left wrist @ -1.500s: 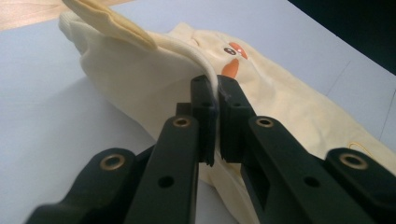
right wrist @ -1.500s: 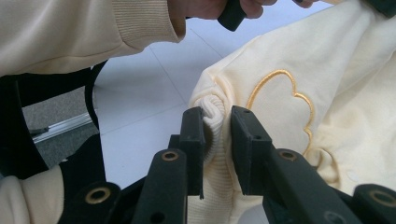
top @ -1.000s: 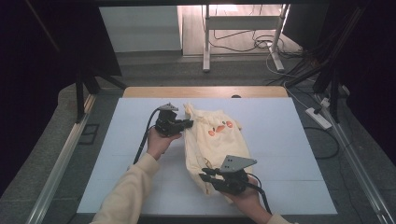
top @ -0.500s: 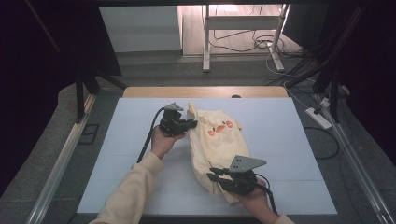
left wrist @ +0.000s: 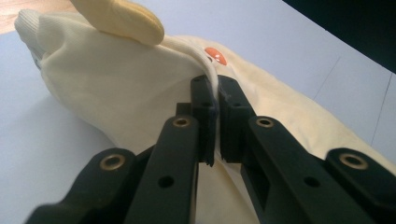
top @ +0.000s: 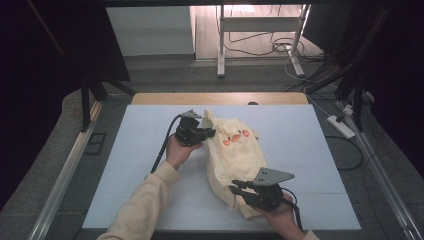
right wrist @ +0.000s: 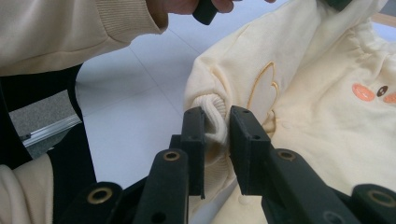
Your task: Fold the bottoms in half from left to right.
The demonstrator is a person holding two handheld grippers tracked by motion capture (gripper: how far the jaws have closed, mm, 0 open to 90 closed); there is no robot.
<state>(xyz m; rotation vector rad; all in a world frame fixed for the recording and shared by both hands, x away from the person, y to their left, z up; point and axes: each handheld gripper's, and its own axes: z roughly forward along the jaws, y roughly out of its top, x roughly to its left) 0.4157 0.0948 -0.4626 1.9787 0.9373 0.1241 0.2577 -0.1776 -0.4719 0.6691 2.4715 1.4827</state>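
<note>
Yellow garment (top: 235, 157) pinched by left gripper (top: 202, 134) at top, right gripper (top: 241, 192) clamping its cuff (right wrist: 212, 122)

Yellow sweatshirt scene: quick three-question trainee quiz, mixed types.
1. True or false: the left gripper is shut on an edge of the sweatshirt.
2. Which part of the sweatshirt sits between the right gripper pads? A) the ribbed cuff B) the orange patches C) a zip
3. In the high view, the sweatshirt lies on what?

Key:
1. True.
2. A.
3. The pale blue table.
</note>
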